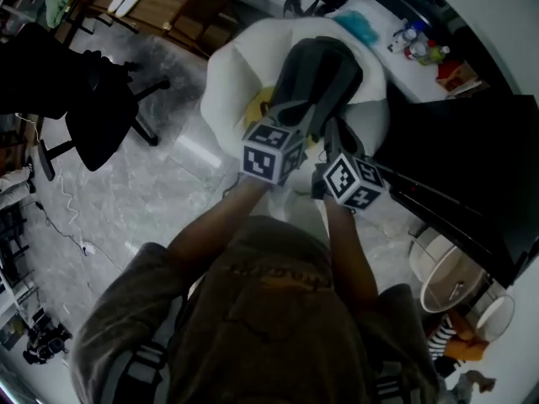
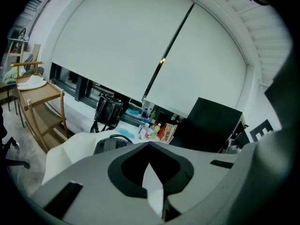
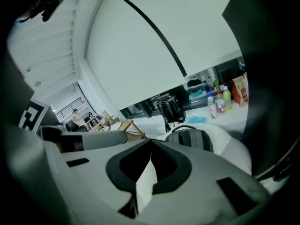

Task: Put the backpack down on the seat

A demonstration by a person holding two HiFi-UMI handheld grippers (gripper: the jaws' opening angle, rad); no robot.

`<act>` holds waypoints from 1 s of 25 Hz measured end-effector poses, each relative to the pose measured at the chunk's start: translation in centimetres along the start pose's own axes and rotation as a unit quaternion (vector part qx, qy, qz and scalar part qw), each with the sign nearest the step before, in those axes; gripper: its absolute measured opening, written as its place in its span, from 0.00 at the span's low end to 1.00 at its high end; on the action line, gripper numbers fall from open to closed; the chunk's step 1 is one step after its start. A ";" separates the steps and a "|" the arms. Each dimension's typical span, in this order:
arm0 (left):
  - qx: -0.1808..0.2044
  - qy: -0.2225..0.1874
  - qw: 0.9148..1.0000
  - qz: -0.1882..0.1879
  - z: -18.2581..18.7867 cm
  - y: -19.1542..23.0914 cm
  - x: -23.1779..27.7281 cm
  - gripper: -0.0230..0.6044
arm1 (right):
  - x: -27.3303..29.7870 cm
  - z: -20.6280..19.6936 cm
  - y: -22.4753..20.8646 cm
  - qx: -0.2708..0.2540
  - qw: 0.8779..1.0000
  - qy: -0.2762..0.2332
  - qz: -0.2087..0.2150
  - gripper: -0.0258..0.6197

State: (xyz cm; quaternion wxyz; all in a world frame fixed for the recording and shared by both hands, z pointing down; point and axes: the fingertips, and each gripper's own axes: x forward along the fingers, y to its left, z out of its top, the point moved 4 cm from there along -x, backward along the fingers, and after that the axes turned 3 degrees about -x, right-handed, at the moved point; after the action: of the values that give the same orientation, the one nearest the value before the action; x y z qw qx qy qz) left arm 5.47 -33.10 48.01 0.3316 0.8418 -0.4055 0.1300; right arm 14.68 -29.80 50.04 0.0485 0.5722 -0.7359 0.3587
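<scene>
Head view, backpack [image 1: 318, 72] partly hidden behind left gripper [image 1: 283, 140]

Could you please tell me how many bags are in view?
2: the backpack on the white seat, and a black bag on the counter behind it; others may be hidden.

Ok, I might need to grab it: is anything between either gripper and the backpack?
Nothing visible is. The left gripper and the right gripper, both with jaws shut and empty, look straight at the backpack lying on the white seat.
</scene>
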 end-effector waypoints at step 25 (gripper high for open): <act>0.091 -0.042 0.984 -0.144 8.3 -12.0 -13.5 0.04 | -16.2 10.7 9.1 -0.177 0.967 -0.108 0.150 0.04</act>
State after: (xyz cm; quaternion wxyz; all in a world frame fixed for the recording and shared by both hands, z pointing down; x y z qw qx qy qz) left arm 5.68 -25.15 29.77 0.2513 0.9230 -0.2796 0.0823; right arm 15.88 -22.18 30.08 0.0146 0.4730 -0.8659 0.1622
